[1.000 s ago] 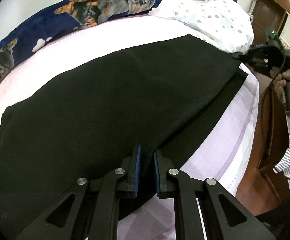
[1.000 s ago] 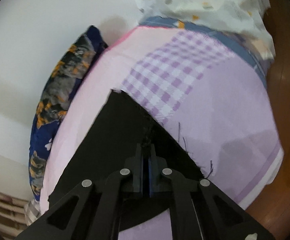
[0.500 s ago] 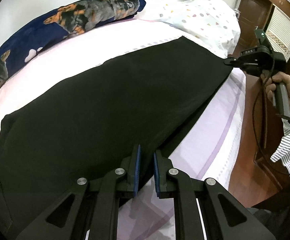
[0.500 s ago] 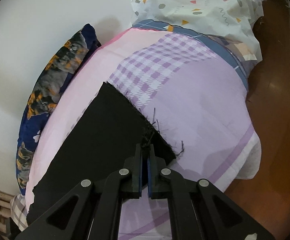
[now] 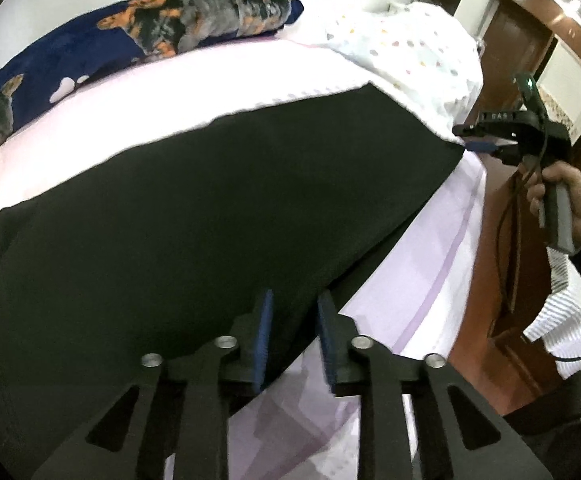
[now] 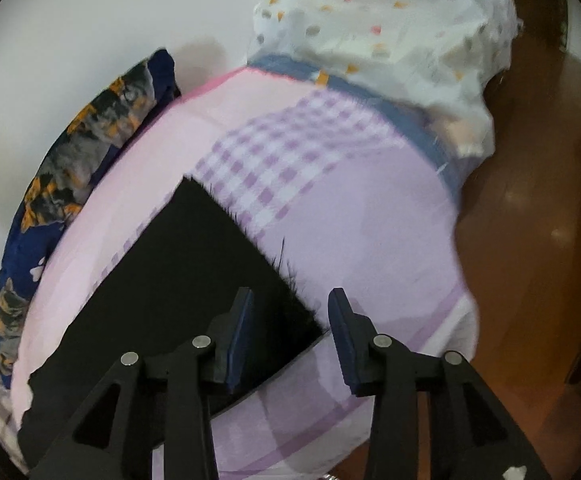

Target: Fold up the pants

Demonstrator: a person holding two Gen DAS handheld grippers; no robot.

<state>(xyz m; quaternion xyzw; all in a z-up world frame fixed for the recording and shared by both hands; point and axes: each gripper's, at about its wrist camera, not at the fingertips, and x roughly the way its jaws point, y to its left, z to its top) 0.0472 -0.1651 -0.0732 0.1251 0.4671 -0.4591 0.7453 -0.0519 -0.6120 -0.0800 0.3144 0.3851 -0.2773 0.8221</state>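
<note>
The black pants (image 5: 218, 216) lie flat along the pink and lilac bed sheet (image 5: 422, 292), one leg laid over the other. My left gripper (image 5: 292, 332) is open, its pads astride the pants' near edge. My right gripper (image 6: 290, 320) is open over the frayed leg hem (image 6: 290, 280), which lies loose on the sheet between the fingers. In the left wrist view the right gripper (image 5: 478, 138) shows at the far hem, held by a hand.
A long navy pillow with a dog print (image 5: 138, 36) lies along the wall. A white spotted duvet (image 6: 386, 36) is bunched at the head of the bed. The bed's edge drops to a brown wooden floor (image 6: 530, 220).
Both grippers have opened. The right gripper let go of the leg hem, which now lies on the sheet. The left jaws have widened around the pants' edge.
</note>
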